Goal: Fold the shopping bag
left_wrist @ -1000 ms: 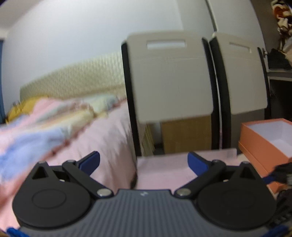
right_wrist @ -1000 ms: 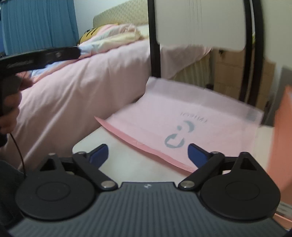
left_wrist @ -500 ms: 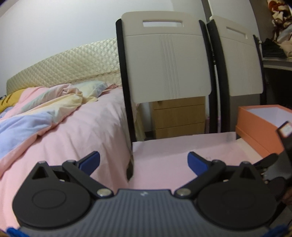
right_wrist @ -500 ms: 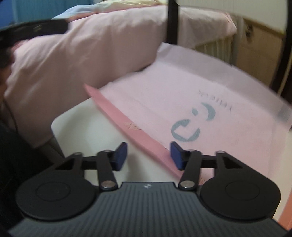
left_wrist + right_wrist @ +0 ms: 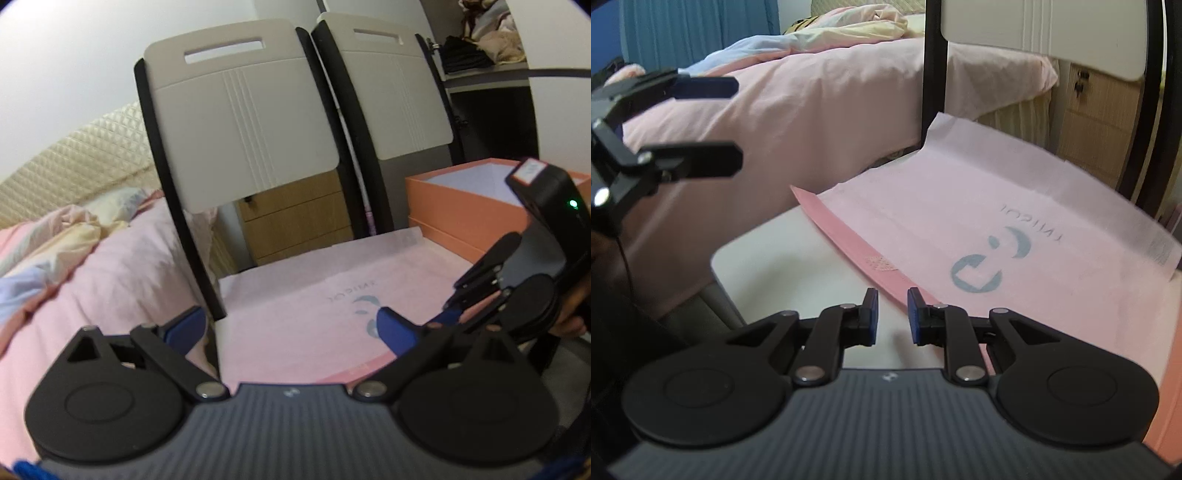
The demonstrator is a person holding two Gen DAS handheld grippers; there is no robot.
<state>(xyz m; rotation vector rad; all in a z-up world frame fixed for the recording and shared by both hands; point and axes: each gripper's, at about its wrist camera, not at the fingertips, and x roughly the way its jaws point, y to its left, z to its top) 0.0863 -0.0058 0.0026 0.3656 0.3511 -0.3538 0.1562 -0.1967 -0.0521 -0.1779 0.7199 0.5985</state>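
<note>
A pale pink shopping bag (image 5: 1015, 221) with a grey-blue logo lies flat on the white table (image 5: 783, 258). A darker pink strip (image 5: 846, 236) runs along its near edge. My right gripper (image 5: 893, 314) hovers low over that strip. Its jaws are closing to a narrow gap; the strip's end lies by the right pad and bare table shows in the gap. My left gripper (image 5: 288, 325) is wide open over the bag's (image 5: 314, 295) left end, with nothing between its fingers. It is visible in the right wrist view too, as the left gripper (image 5: 738, 125) above the bed. The right gripper (image 5: 443, 319) enters the left wrist view from the right.
Two folded chairs (image 5: 243, 122) with black frames stand at the table's far edge. A bed with a pink cover (image 5: 812, 96) lies along the left. An open orange box (image 5: 461, 206) sits at the right of the bag. A wooden drawer unit (image 5: 295, 218) stands behind.
Both grippers have come down toward the table. The right jaws went from wide open to a narrow gap near the dark pink strip. The right gripper has come into the left wrist view.
</note>
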